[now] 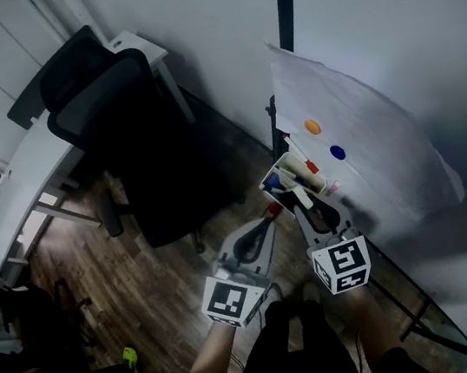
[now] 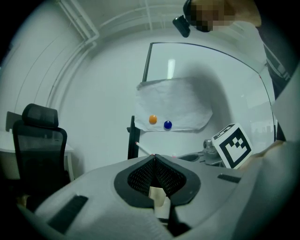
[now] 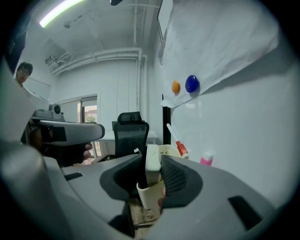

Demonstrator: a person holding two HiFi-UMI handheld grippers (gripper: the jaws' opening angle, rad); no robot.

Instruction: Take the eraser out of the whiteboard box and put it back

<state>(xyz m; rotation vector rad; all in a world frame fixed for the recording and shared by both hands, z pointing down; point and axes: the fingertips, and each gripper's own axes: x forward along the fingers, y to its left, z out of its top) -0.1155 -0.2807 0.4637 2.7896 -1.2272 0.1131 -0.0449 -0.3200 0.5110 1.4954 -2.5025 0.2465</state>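
Eraser (image 3: pixel 153 171) on edge between right tool (image 3: pixel 151 158) pads, box (image 3: pixel 169 151) just beyond

Your head view looks steeply down from above. Both gripper views look nearly level along their jaws, close up. All three share the whiteboard (image 1: pixel 391 16) and chair (image 1: pixel 119 129).

No legible text or numbers.
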